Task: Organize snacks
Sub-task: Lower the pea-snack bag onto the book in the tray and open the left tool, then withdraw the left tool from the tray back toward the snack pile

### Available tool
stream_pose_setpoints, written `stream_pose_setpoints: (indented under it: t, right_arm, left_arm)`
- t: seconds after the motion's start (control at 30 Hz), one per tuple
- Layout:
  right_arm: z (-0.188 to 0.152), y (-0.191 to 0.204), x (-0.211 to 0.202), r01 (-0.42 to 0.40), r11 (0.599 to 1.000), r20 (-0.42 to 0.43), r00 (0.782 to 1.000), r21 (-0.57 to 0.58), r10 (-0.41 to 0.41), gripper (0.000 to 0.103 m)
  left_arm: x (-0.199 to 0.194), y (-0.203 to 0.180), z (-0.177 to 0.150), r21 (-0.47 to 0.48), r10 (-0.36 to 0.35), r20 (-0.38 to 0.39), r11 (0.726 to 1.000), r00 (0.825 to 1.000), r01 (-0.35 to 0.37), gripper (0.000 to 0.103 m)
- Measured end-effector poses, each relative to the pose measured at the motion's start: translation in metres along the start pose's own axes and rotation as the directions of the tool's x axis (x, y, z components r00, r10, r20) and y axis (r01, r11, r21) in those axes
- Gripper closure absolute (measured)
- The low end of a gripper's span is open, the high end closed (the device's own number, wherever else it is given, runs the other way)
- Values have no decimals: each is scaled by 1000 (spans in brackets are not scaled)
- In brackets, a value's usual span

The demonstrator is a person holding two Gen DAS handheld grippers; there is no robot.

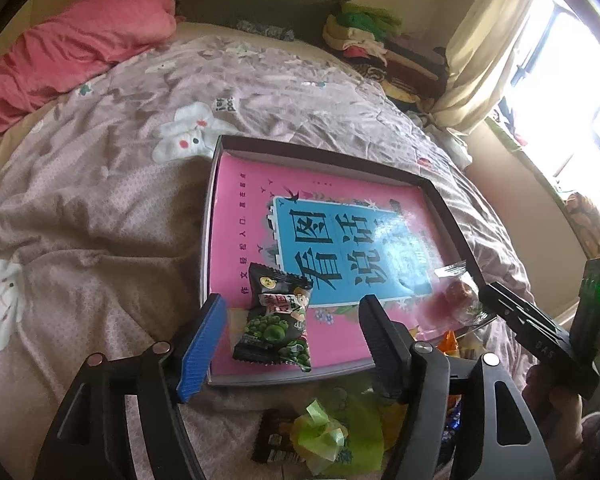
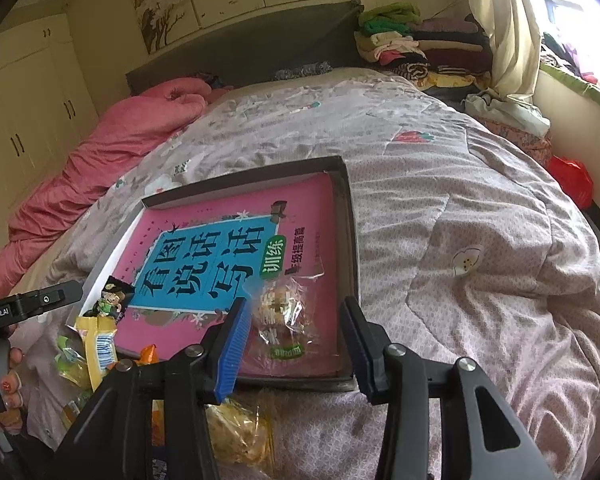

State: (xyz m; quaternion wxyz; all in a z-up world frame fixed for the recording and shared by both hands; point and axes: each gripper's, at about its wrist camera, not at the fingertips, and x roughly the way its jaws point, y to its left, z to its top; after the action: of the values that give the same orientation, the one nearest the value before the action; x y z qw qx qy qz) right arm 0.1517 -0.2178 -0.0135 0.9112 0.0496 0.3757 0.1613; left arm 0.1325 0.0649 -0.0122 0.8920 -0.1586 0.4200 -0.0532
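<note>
1. Daylight is coming through a curtained window (image 1: 556,80) onto a bed (image 2: 440,208) covered by a mauve patterned quilt, with a pink blanket (image 1: 60,60) lying bunched near the dark headboard (image 2: 240,52) and folded clothes (image 2: 412,44) sitting stacked at its corner.
2. Sitting on the quilt is a shallow dark-rimmed tray (image 1: 452,216), and a pink book with a blue title panel (image 2: 228,256) is lying flat inside it, covering most of its floor.
3. Resting on the book at the tray's near-left corner is a black-and-green snack packet (image 1: 276,320), standing slightly propped up.
4. Lying on the book at the tray's near-right corner is a clear-wrapped snack (image 2: 284,312) with a green label.
5. Loose snacks (image 2: 88,344) are lying piled on the quilt just outside the tray's near edge, among them a yellow packet and a green twisted wrapper (image 1: 320,436).
6. Hovering with its jaws spread wide, the left hand-held gripper (image 1: 288,344) is framing the black-and-green packet without touching it.
7. Likewise spread and pinching nothing, the right hand-held gripper (image 2: 296,344) is framing the clear-wrapped snack.
</note>
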Motion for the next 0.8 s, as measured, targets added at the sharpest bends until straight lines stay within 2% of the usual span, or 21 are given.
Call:
stream_pose_setpoints:
  t: [0.4,0.8]
  right_arm:
    - [3,3,-13,-41,999,54,998,-4,41,49]
    - [2,10,-23,-65,998,79,995,-23,66,43]
  left_arm:
    - [-22,0,0,19,7,34,1000,999,-8,28]
    - [-33,-7,-8,56,1,34,998,999,-3,26]
